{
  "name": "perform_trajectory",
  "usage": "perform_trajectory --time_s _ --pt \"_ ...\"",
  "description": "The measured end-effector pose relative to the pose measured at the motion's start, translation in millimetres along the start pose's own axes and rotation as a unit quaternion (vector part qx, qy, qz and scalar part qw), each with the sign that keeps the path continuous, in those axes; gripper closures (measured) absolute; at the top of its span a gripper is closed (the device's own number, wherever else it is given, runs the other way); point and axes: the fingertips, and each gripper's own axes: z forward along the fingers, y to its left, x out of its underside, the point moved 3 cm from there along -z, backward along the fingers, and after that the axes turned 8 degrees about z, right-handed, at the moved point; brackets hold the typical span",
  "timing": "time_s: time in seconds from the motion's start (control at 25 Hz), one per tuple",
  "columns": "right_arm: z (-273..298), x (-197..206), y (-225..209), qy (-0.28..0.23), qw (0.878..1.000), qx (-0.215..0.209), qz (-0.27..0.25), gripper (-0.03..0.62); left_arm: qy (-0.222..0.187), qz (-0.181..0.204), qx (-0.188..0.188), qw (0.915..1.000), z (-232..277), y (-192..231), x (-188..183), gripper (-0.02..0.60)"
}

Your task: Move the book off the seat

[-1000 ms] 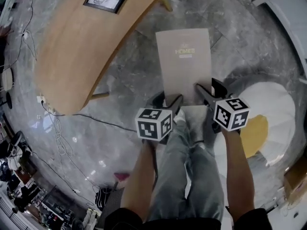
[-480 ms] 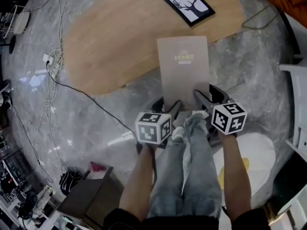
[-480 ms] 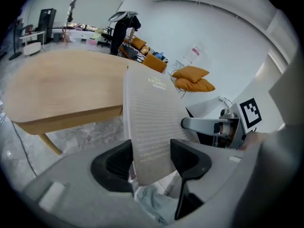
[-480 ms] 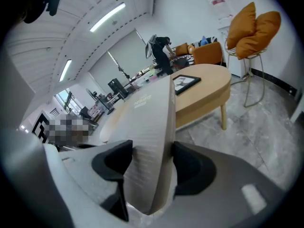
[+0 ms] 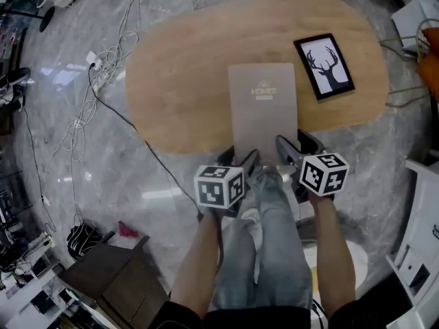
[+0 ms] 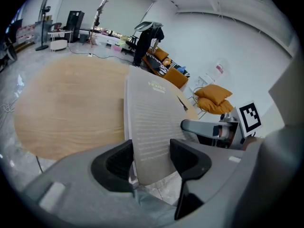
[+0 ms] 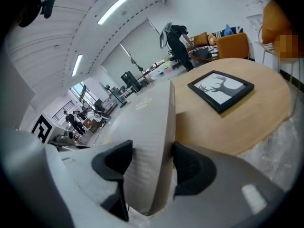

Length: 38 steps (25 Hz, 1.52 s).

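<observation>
as we stood on the grey marble floor (image 5: 103, 177), we held the thick, pale grey hardcover book (image 5: 263, 108) by its near end with both tools. the left gripper (image 5: 239, 160) had its dark jaws set wide and pressed on the book's near left corner. in the left gripper view the book (image 6: 149, 122) filled the whole gap between the two pads of the left gripper (image 6: 152, 161). the right gripper (image 5: 291, 149) gripped the near right corner the same way, jaws wide and clamped on the book (image 7: 149, 141), with no slack showing in the right gripper view at the right gripper (image 7: 151, 164).

the book pointed away from us, its printed cover up. its far half lay over the near edge of the oval, light wooden table (image 5: 185, 94), while its near end hung past that edge above our legs in blue jeans (image 5: 271, 252). we could not tell whether it touched the wood.

to the right of the book, apart from it, a black framed picture of a deer (image 5: 324, 66) lay flat on the table. white cables (image 5: 89, 94) trailed over the floor on the left.
</observation>
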Motion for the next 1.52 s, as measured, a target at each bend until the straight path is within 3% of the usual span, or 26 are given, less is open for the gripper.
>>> perform_trajectory --time_s 0.44,0.68,0.84,0.96,1.16,1.24,1.36,1.52 --pt "79 -66 -35 0.067 0.997 -0.021 -0.019 0.324 0.01 -0.054 -0.04 0.9977 63 40 -55 0.327" --pt "104 -88 -38 0.072 0.996 -0.016 -0.048 0.324 0.001 -0.073 -0.044 0.9963 81 58 -70 0.324" --pt "104 -89 -35 0.062 0.995 0.006 -0.077 0.324 0.016 -0.059 -0.045 0.9971 84 59 -72 0.311" --pt "100 -89 -33 0.055 0.993 0.035 -0.098 0.322 0.04 -0.025 -0.045 0.9979 84 62 -75 0.288" --pt "75 -99 -23 0.042 0.994 0.071 -0.075 0.322 0.051 0.028 -0.056 0.9967 62 71 -102 0.29" --pt "61 -108 -8 0.021 0.995 0.076 -0.068 0.334 0.03 0.041 -0.058 0.997 43 69 -124 0.326" --pt "38 -121 20 -0.017 0.995 0.083 -0.058 0.481 -0.022 0.049 -0.061 0.9967 10 59 -162 0.424" --pt "18 -149 54 -0.067 0.992 0.093 -0.059 0.516 -0.086 0.073 -0.061 0.9918 -22 48 -220 0.541"
